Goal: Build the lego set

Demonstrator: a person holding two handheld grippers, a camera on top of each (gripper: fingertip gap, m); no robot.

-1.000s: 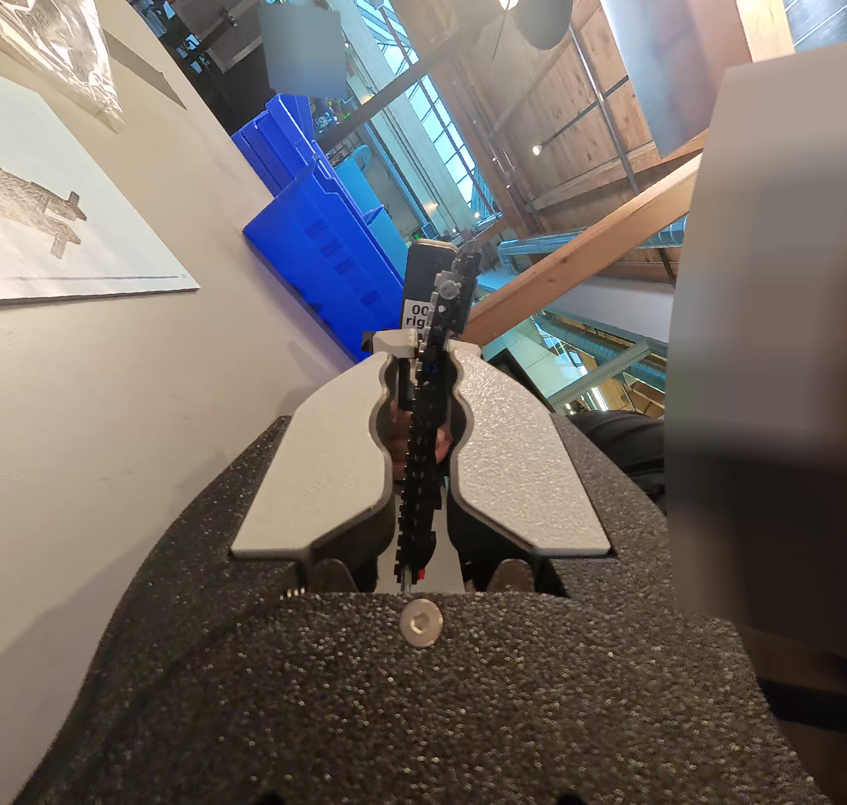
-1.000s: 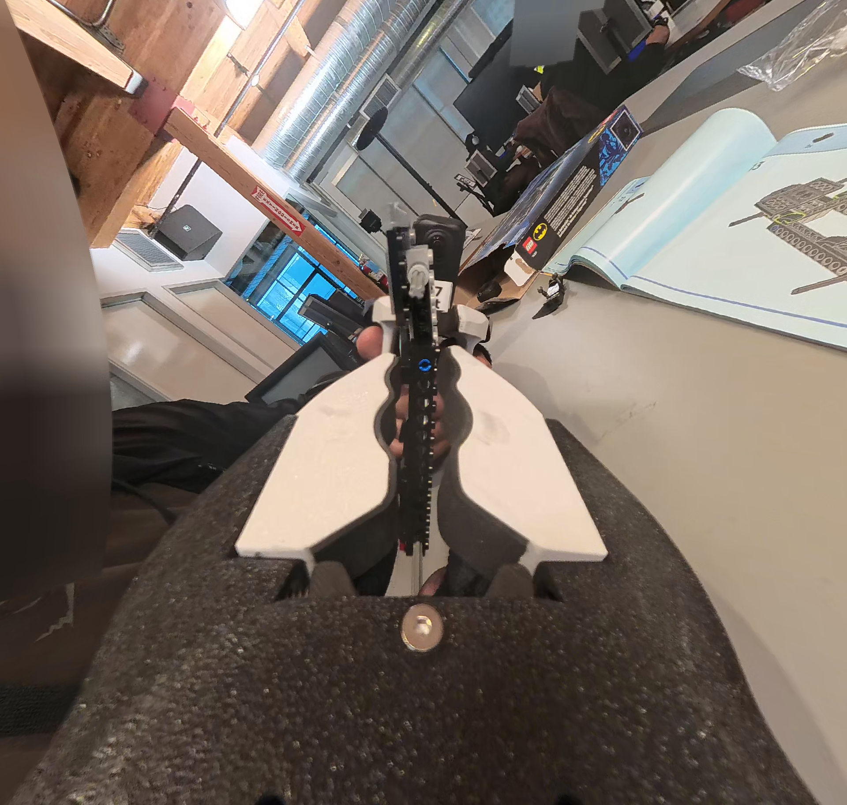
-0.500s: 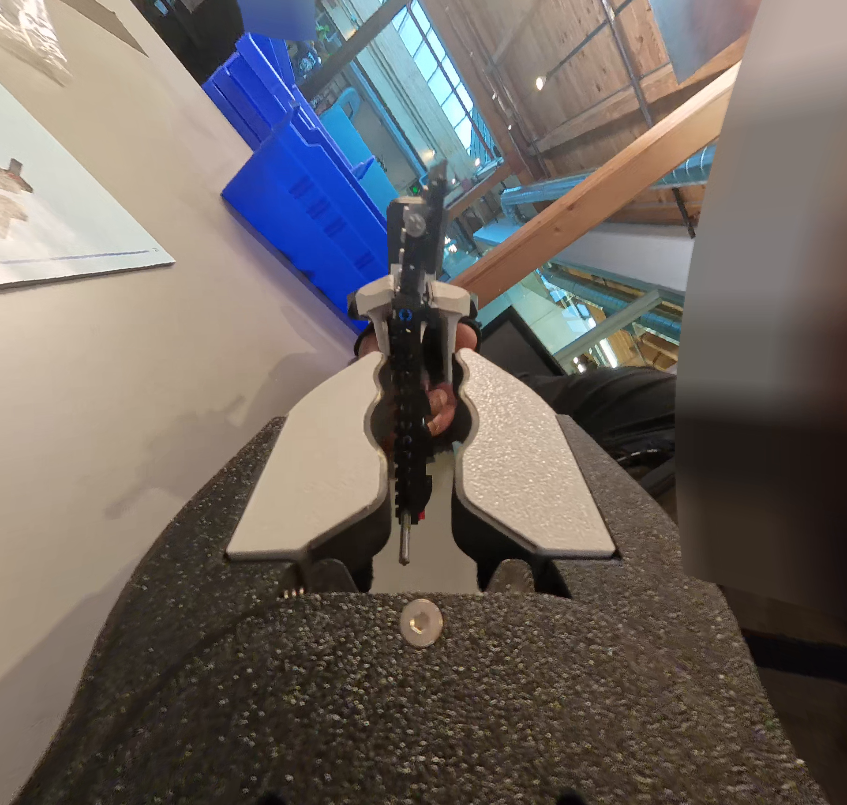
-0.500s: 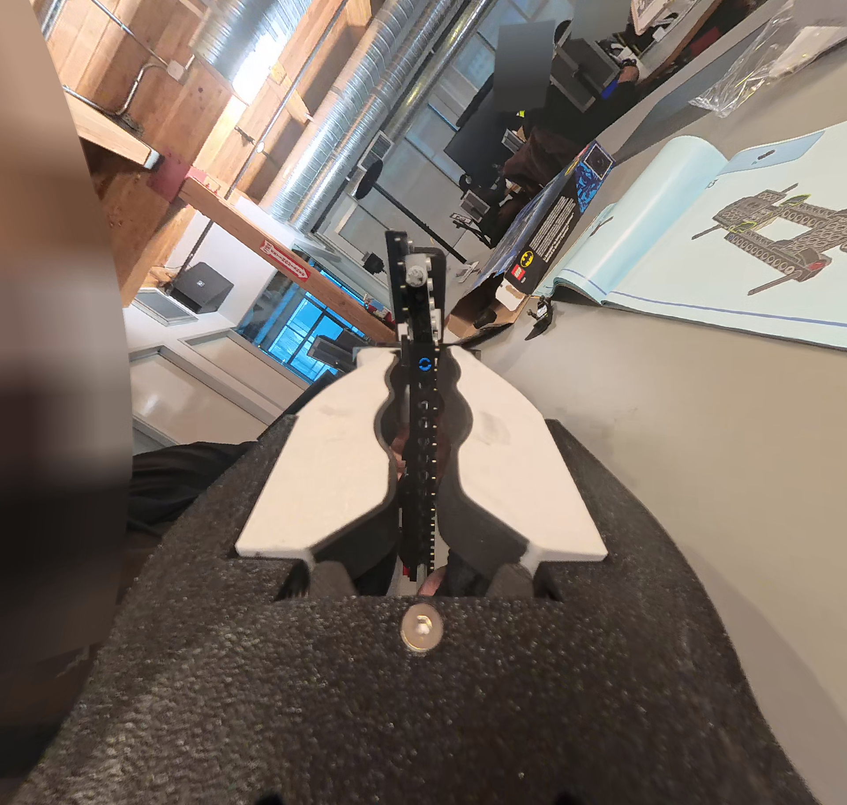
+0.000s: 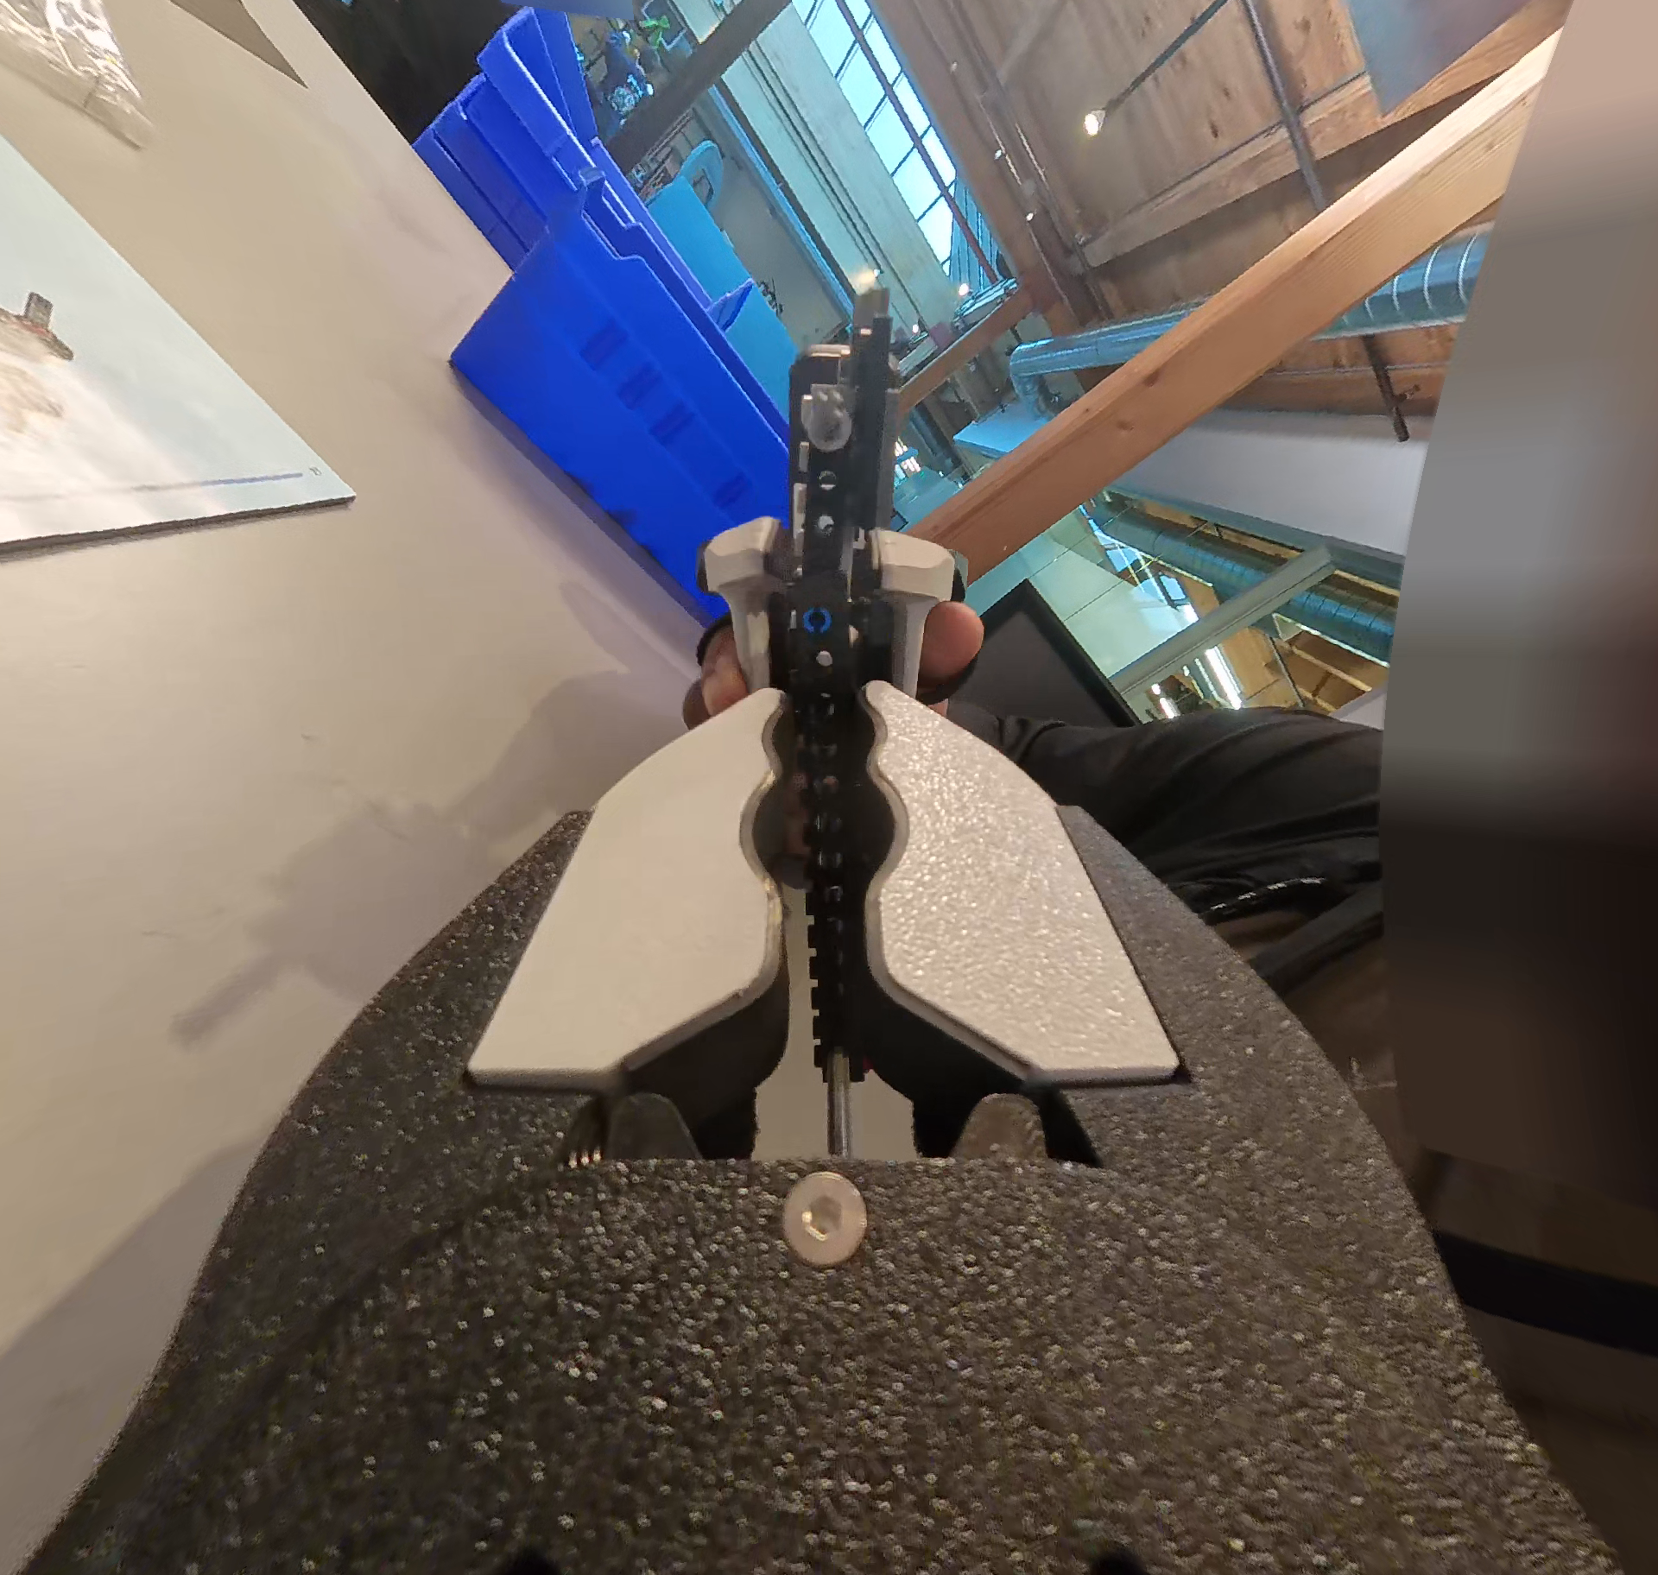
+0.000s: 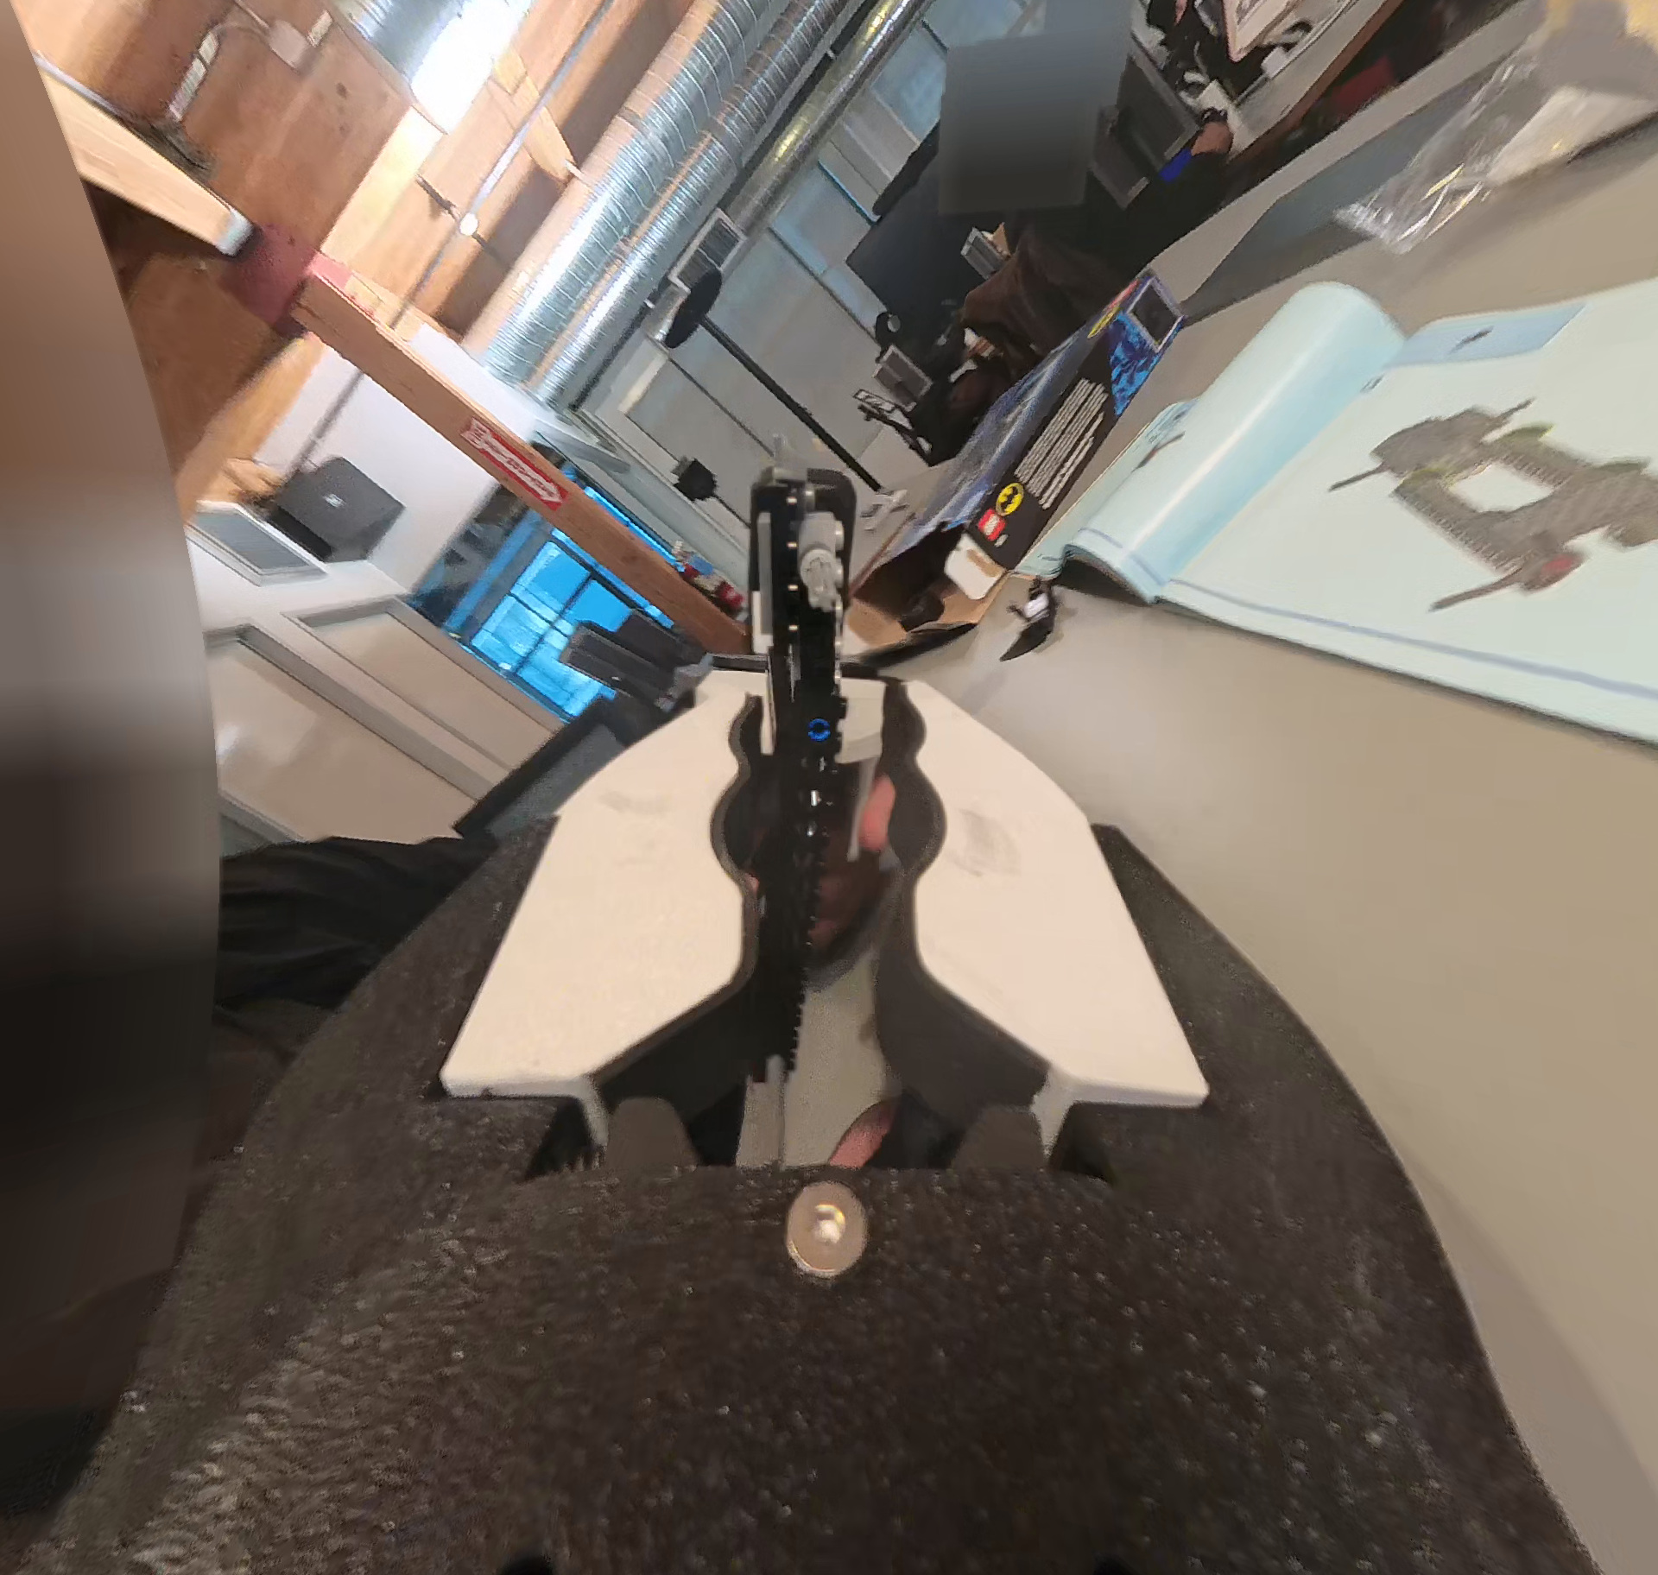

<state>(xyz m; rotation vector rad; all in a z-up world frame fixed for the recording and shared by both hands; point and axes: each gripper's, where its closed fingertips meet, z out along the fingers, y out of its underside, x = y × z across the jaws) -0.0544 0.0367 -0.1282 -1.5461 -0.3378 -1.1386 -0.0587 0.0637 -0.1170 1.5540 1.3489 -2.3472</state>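
Observation:
A long black brick beam assembly (image 5: 830,814) with a blue pin and a grey connector near one end runs between both grippers, held in the air beside the grey table (image 5: 269,724). My left gripper (image 5: 827,707) is shut on it, both grey pads pressed against its sides. My right gripper (image 6: 825,715) faces it from the other end and is open. The assembly (image 6: 794,635) stands between its white fingers, with a clear gap on the right side. The right gripper also shows in the left wrist view (image 5: 825,581), around the beam's far part, with a hand behind it.
Blue plastic bins (image 5: 619,348) stand on the table beyond the grippers. An open light-blue instruction booklet (image 6: 1346,545) lies on the table, with a dark toy box (image 6: 1059,455) and a small black piece (image 6: 1032,617) near it. A clear plastic bag (image 6: 1525,141) lies farther off. My left and right fingertips are right by each other.
My left fingers have closed onto the black assembly. My right fingers, shut on it before, have spread apart and let go. The right view is blurred by motion.

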